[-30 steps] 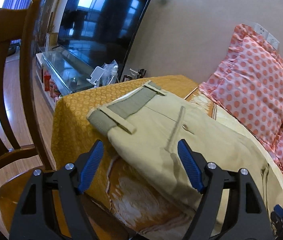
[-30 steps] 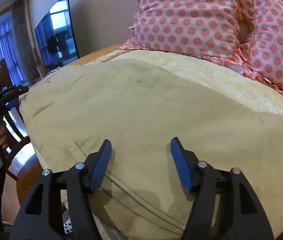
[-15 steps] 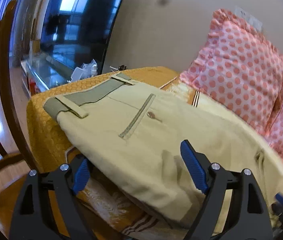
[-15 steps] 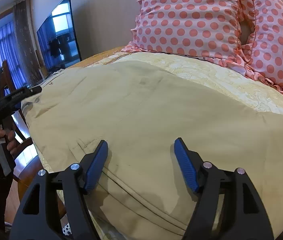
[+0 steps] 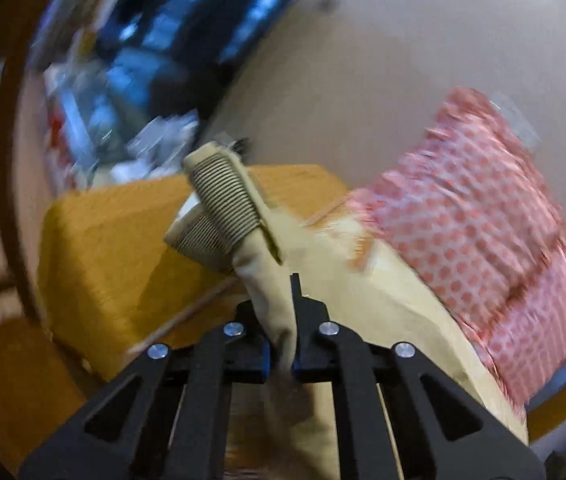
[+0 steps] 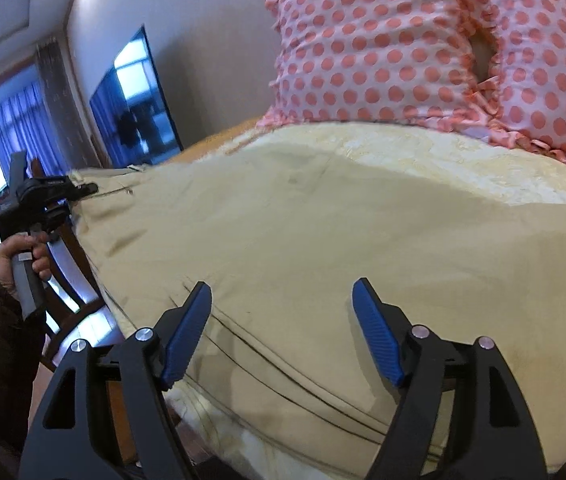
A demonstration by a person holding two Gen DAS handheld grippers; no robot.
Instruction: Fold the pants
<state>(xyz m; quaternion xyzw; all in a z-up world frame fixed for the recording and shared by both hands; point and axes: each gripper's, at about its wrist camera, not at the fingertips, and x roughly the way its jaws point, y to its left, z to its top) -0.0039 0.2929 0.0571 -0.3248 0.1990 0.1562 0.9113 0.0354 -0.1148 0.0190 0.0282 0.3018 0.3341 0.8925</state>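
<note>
Beige pants [image 6: 303, 232] lie spread over a pale yellow bedspread [image 6: 463, 160]. My left gripper [image 5: 281, 354] is shut on the pants' waist end [image 5: 271, 288], and the ribbed elastic waistband [image 5: 223, 212] stands bunched above the jaws. In the right wrist view the left gripper [image 6: 83, 190] shows at the pants' far left edge, held by a hand. My right gripper [image 6: 283, 332] is open, its blue pads [image 6: 187, 332] just above the near edge of the pants, holding nothing.
Two pink polka-dot pillows [image 6: 423, 48] lean against the wall behind the bed. An orange-covered table [image 5: 115, 248] stands past the waist end. A dark TV [image 6: 135, 96] hangs on the wall at left, and a wooden chair [image 6: 71, 264] stands by the bed's left side.
My left gripper has closed on the waist end of the pants and bunched it up; the left view is blurred by motion. My right gripper stays open over the near edge.
</note>
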